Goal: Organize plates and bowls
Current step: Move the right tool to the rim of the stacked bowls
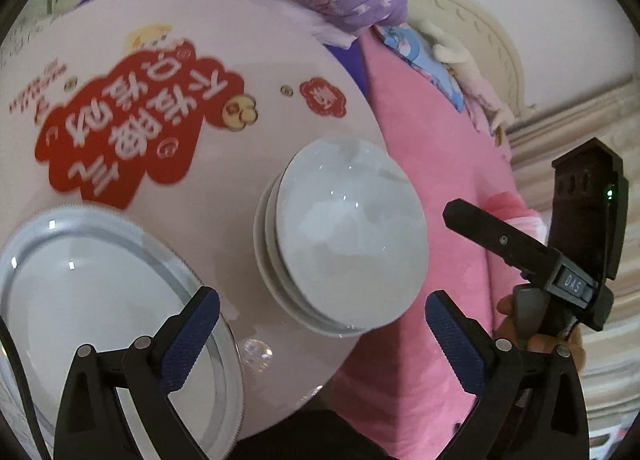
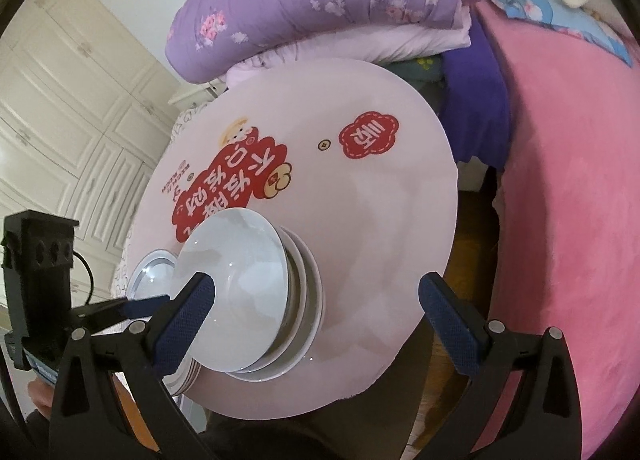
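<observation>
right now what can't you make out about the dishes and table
- Plate stack, right wrist view: the bowl stack and the right tongs cover most of it, so the count is unclear.
- Same plates, left wrist view: cut off by the left edge and crossed by the left tongs.
- Round table: its print is motion-blurred and its legs are hidden.

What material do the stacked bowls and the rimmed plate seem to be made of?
Stacked bowls: probably glazed white ceramic; smooth, glossy, with sharp highlights. Rimmed plate: also looks like glossy ceramic, white with a grey band round the rim; hard plastic cannot be excluded.
</observation>
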`<state>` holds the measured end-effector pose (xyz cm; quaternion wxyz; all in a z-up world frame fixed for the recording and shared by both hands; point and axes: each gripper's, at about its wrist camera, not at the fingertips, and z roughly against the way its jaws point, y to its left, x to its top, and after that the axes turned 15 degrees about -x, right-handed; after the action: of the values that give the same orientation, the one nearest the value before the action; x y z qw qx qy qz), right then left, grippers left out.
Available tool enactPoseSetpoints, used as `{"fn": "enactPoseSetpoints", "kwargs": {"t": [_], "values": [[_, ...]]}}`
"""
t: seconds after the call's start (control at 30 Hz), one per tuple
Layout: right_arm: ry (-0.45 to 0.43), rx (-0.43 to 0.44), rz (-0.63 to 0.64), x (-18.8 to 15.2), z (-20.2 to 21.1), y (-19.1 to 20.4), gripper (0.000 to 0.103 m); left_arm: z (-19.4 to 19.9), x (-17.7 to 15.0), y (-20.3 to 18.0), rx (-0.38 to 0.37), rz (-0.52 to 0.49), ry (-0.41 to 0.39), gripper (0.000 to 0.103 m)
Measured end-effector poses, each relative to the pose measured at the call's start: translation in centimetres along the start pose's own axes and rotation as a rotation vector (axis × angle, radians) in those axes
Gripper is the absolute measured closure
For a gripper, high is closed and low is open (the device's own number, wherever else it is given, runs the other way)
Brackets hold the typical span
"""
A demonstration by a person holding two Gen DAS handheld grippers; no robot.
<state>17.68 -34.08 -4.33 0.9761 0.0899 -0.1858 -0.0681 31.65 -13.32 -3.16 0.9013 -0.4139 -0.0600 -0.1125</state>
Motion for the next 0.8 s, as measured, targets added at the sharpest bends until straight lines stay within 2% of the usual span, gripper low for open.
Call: {"fn": "enactPoseSetpoints", "kwargs": {"t": [0.13,0.37,0.8], "values": [[0.005,0.006,0.003,-0.3,0.0,0.2,0.0,0.1,-0.9,1.2,-0.024,0.05,-0.017,0.001],[0.02,0.02,0.006,-1.4,-0.4,0.6,0.0,-1.6,-1.3,1.7,-0.071,0.092,-0.003,0.001],[0.037,0.01,-0.006,-2.0,-1.4,0.0,0.0,-4.3,-0.9,1.6,-0.077,0.122,-0.017,0.002]]}}
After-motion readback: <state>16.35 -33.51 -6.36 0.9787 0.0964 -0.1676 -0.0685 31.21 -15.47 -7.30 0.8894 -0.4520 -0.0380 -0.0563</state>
